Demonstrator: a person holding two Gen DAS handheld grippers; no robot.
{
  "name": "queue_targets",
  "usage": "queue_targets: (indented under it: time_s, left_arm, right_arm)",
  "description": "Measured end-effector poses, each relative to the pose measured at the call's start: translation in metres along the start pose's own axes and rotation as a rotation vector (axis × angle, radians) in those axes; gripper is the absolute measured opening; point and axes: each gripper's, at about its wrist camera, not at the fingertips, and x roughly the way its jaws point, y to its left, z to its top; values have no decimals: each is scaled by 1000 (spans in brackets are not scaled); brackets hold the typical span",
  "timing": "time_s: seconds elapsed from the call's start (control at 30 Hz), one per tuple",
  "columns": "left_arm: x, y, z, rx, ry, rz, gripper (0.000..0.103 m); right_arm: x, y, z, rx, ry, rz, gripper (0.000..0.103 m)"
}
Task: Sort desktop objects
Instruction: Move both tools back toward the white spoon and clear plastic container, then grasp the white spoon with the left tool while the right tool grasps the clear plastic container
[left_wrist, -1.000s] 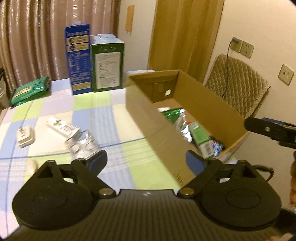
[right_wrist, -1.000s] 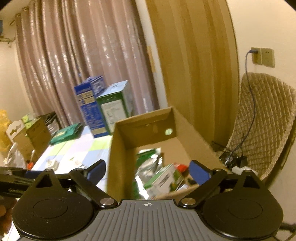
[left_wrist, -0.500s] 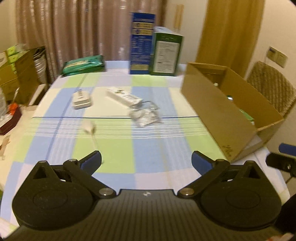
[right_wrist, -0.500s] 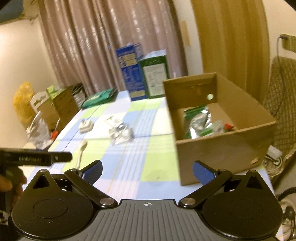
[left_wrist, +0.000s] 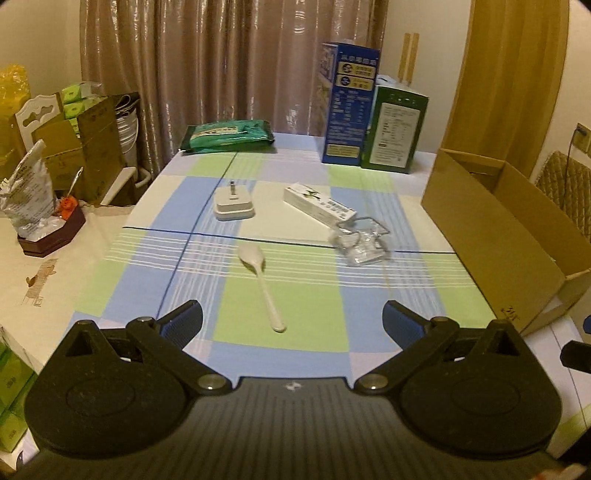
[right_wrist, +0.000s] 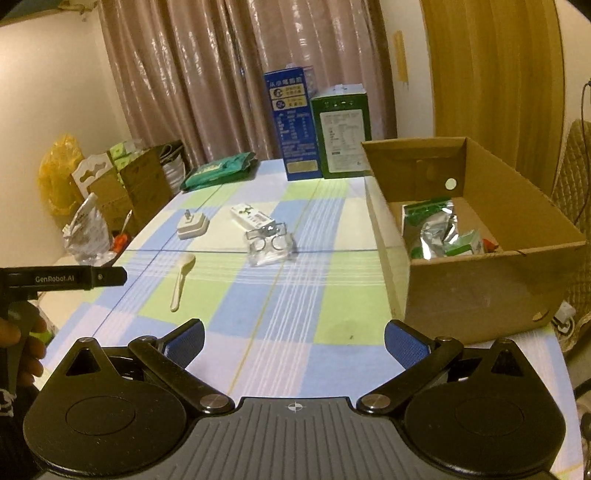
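Left gripper (left_wrist: 291, 317): jaws spread wide, empty.
Charger (left_wrist: 234, 208): far-left of spoon.
Spoon (left_wrist: 261, 277): directly ahead; pinch the handle crosswise.
Cardboard box (right_wrist: 476, 295): right of spoon, part-filled.
Right gripper (right_wrist: 293, 339): jaws wide apart, empty.

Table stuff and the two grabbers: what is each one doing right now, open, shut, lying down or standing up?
Left gripper: open, empty.
Right gripper: open, empty.
Cardboard box: open-topped, packets inside.
Spoon: lying flat.
Charger plug: lying, prongs up.
Clear packet: lying, crumpled.
White carton: lying flat.
Blue carton: upright.
Green carton: upright.
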Motion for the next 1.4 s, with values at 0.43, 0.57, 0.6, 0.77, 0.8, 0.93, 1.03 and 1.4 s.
queue_targets:
  time_s: [0.43, 0.57, 0.6, 0.77, 0.8, 0.93, 1.03, 1.4]
  left_arm:
    - [48, 23, 13, -24, 57, 36, 102]
    - [71, 26, 19, -16, 70, 39, 101]
    - [77, 27, 21, -16, 72, 41, 101]
    - [110, 35, 26, -35, 88, 58, 99]
    - [116, 36, 26, -39, 93, 61, 99]
    - [139, 38, 26, -45, 109, 63, 96]
    - [152, 37, 24, -43, 129, 49, 92]
    - [182, 35, 22, -31, 156, 52, 55]
  right_arm:
    - [44, 21, 9, -56, -13, -14, 101]
    - [66, 28, 12, -89, -13, -25, 101]
    - [72, 29, 13, -99, -16, -30, 101]
    - [102, 31, 23, -133, -42, -65, 101]
    - [109, 31, 25, -139, -46, -68, 101]
    - [141, 27, 35, -152, -41, -76, 101]
    - [163, 19, 43, -133, -29, -60, 101]
    - [222, 0, 59, -137, -10, -57, 101]
